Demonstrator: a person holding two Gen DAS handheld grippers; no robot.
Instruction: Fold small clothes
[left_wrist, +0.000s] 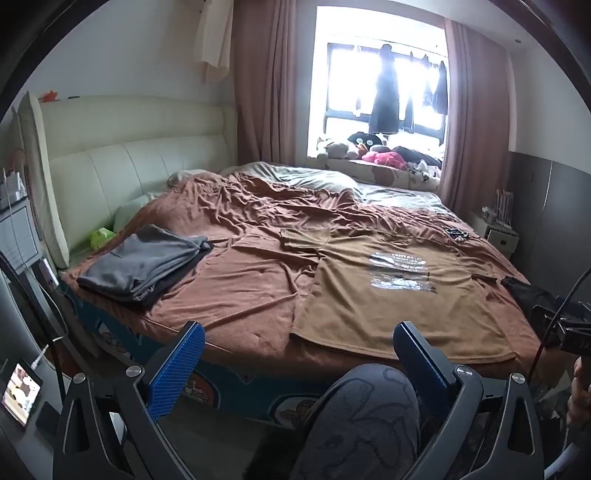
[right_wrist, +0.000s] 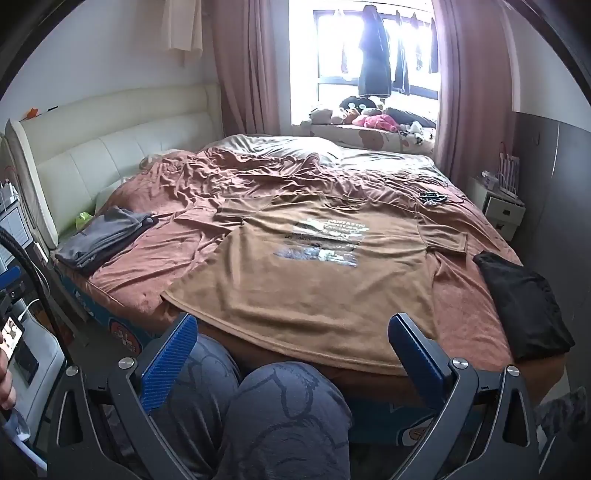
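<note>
A brown T-shirt with a pale print lies spread flat, front up, on the rust-brown bed cover, its hem at the near edge. My left gripper hangs open off the bed's near side, short of the hem, with nothing between its blue pads. In the right wrist view my right gripper is also open and empty, just in front of the hem. A folded grey stack sits at the left by the headboard. A dark folded garment lies at the right edge.
The bed fills the view, its cover wrinkled toward the window. A person's knees in grey patterned trousers sit below both grippers. A phone lies on a low stand at left. A white bedside cabinet stands at right.
</note>
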